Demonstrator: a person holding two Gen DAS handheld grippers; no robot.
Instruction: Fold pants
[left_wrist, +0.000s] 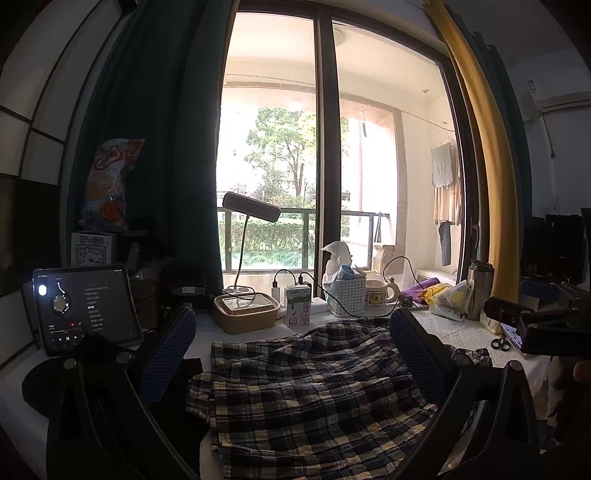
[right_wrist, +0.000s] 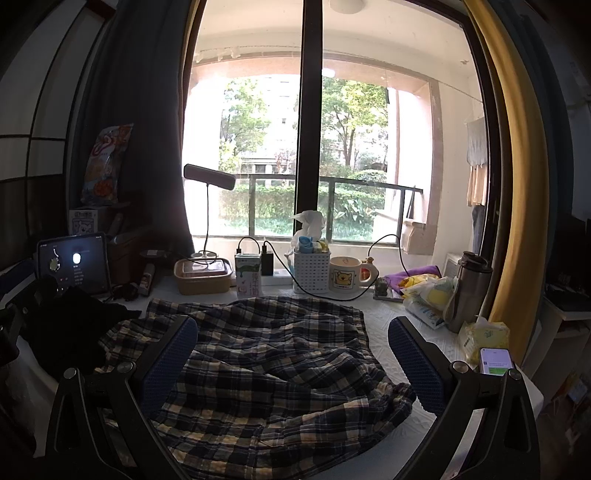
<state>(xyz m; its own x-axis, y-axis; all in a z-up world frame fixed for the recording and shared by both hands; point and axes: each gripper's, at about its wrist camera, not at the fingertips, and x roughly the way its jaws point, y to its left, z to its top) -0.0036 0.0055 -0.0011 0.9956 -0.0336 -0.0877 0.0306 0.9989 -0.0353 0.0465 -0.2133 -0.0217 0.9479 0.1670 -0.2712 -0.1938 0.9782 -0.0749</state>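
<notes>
The plaid pants (left_wrist: 310, 387) lie crumpled in a loose heap on the white table; they also show in the right wrist view (right_wrist: 273, 365). My left gripper (left_wrist: 295, 332) is open, its blue-padded fingers (left_wrist: 170, 350) spread wide above the left part of the heap, holding nothing. My right gripper (right_wrist: 291, 336) is open too, its fingers (right_wrist: 417, 362) spread above the right part of the pants, holding nothing. The right gripper's black body (left_wrist: 535, 325) shows at the right edge of the left wrist view.
Along the table's back edge stand a lit tablet (right_wrist: 74, 264), a lunch box (right_wrist: 202, 275), a milk carton (right_wrist: 248, 275), a white basket (right_wrist: 312, 269), a mug (right_wrist: 347, 275) and a steel tumbler (right_wrist: 469, 291). A phone (right_wrist: 496, 362) lies at right. A black cloth (right_wrist: 74, 328) lies at left.
</notes>
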